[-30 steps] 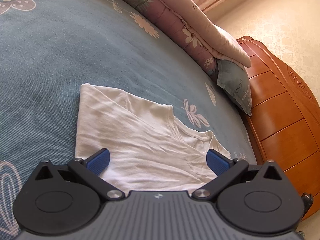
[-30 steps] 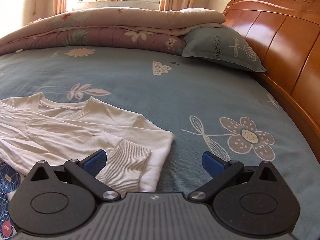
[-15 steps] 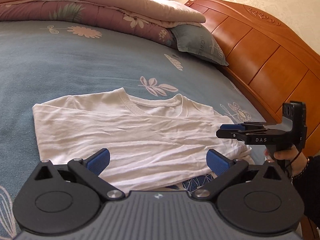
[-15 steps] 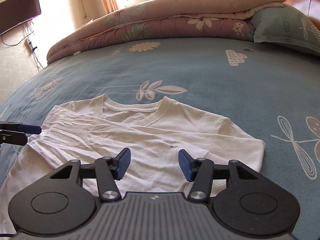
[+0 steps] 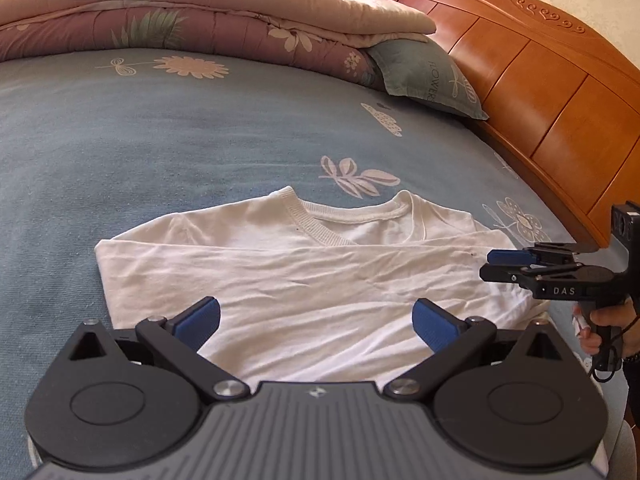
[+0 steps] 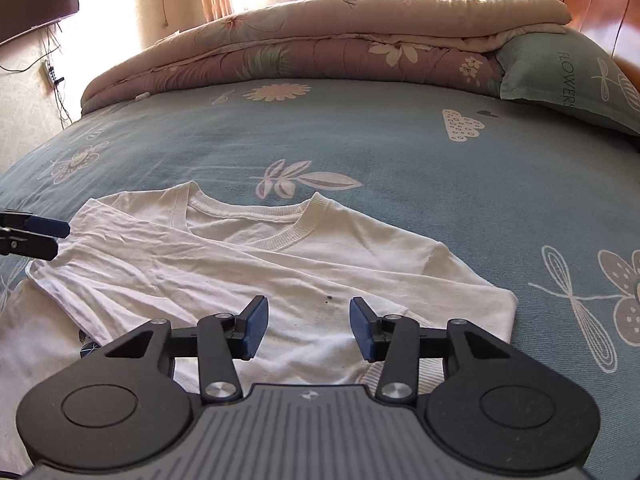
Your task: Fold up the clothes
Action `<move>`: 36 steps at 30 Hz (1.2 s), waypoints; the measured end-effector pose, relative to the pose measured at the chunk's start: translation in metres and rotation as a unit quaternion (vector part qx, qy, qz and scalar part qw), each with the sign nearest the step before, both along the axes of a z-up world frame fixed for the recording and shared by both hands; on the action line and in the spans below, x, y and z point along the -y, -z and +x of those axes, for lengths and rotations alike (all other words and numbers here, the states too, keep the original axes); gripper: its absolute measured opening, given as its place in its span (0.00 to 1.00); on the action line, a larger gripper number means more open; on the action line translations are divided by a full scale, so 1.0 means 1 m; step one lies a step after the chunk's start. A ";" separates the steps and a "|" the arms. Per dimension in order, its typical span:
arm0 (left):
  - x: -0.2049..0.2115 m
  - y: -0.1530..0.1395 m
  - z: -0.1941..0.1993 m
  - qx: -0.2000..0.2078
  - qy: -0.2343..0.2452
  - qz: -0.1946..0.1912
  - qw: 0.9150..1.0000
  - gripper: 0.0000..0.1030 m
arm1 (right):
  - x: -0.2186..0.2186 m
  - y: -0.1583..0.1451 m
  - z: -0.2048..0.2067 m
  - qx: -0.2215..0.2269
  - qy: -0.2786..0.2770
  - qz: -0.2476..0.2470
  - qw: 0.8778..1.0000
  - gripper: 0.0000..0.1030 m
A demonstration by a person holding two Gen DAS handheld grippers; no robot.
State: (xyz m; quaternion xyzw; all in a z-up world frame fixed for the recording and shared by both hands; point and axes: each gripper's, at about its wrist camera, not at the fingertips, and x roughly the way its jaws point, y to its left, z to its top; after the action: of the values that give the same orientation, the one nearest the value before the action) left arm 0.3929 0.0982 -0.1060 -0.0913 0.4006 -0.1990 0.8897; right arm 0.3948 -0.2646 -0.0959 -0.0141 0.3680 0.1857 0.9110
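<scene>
A white long-sleeved shirt (image 5: 312, 280) lies flat on the blue bed sheet (image 5: 160, 140), collar towards the far side and a sleeve folded across its chest. My left gripper (image 5: 316, 320) hovers over the shirt's near hem, wide open and holding nothing. My right gripper (image 6: 308, 326) sits above the shirt's lower right part, near a ribbed cuff (image 6: 400, 376), its jaws partly open with nothing between them. The left wrist view shows the right gripper (image 5: 494, 264) at the shirt's right edge, held by a hand (image 5: 600, 320). The right wrist view shows the left gripper (image 6: 60, 238) at the shirt's left edge.
A folded floral quilt (image 6: 320, 40) runs along the far side of the bed, with a grey-green pillow (image 6: 568, 76) beside it. The wooden headboard (image 5: 540, 92) stands on the right. A dark screen (image 6: 36, 0) hangs on the left wall. Bare sheet lies beyond the shirt.
The left gripper swung round to face the shirt squarely. The right gripper moved left from the shirt's edge to over it, and its jaws narrowed from wide to partly open.
</scene>
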 end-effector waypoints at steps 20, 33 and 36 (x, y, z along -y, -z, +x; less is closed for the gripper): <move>-0.002 -0.006 0.016 0.000 -0.036 0.072 0.997 0.98 | 0.007 -0.030 -0.075 0.009 -0.005 0.000 1.000 0.60; 0.036 -0.003 -0.039 -0.006 -0.006 0.185 0.983 0.98 | 0.025 -0.012 -0.143 -0.034 0.017 0.013 0.999 0.66; 0.030 -0.022 -0.061 0.016 -0.013 0.174 0.985 0.97 | 0.037 -0.008 -0.158 -0.044 0.032 -0.002 0.999 0.66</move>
State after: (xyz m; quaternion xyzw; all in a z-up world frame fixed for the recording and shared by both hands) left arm 0.3322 0.0685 -0.0836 0.0631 0.4136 -0.1164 0.9008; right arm 0.2363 -0.3014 -0.0877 0.0042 0.4080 0.1559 0.8995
